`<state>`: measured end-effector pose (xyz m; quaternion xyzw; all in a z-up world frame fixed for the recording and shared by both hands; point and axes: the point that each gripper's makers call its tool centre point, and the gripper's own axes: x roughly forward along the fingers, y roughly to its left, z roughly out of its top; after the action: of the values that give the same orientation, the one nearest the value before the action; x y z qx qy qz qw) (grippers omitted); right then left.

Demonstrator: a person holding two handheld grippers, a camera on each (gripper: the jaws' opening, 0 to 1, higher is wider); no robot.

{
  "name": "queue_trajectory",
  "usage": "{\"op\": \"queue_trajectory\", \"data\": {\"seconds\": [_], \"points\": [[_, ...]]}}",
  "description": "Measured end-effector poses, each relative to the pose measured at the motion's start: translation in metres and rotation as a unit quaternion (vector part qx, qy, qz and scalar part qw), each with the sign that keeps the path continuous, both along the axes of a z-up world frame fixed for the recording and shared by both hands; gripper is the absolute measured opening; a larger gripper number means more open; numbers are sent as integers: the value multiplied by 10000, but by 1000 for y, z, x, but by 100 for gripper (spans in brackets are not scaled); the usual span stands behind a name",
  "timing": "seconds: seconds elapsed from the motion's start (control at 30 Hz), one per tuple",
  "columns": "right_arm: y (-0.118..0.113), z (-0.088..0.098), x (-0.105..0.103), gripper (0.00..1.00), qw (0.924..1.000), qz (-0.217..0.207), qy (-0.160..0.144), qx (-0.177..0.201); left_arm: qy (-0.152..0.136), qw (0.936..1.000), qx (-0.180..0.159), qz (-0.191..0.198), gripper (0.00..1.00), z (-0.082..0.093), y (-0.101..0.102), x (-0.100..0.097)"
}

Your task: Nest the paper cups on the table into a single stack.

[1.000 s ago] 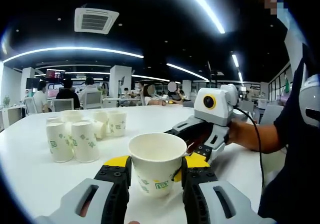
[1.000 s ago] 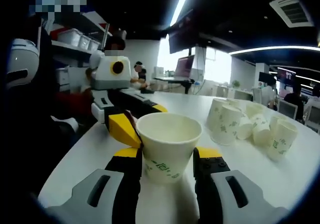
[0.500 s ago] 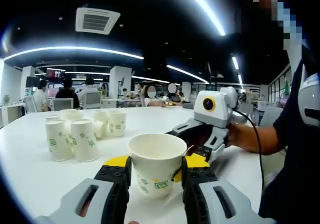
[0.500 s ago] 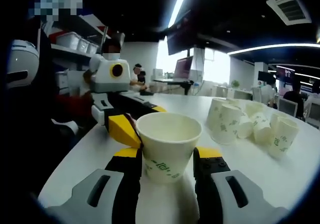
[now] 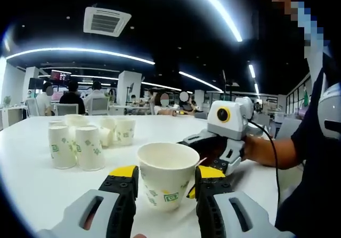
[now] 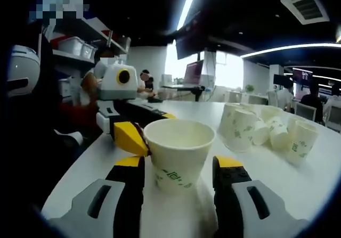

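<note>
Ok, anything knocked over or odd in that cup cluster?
Yes. In the cluster, a couple of cups lie tipped on their sides among upright ones. The near cup stands upright between the right gripper jaws.

So there's one paper cup (image 5: 166,174) up front by itself, plus a bunch of cups (image 5: 88,139) further back on the bench (image 5: 32,179). I count roughly six or seven there, but they overlap, so no exact number. Two grippers: the left gripper (image 5: 162,187) and the right gripper (image 6: 178,177).
</note>
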<state>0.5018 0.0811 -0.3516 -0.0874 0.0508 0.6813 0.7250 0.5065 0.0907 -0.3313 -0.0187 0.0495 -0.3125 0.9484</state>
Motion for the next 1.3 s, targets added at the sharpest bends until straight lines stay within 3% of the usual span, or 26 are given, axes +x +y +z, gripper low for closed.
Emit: {"op": "queue_trajectory", "data": {"seconds": [0.43, 0.8, 1.3], "points": [[-8, 4, 5, 57, 9996, -77, 212, 162, 14, 9997, -232, 113, 56, 0, 8, -3], [-22, 12, 2, 62, 9995, -64, 235, 199, -17, 9992, -281, 273, 67, 3, 26, -18], [-33, 38, -2, 70, 9960, -419, 373, 700, -114, 9979, -232, 586, 90, 7, 47, -29]]}}
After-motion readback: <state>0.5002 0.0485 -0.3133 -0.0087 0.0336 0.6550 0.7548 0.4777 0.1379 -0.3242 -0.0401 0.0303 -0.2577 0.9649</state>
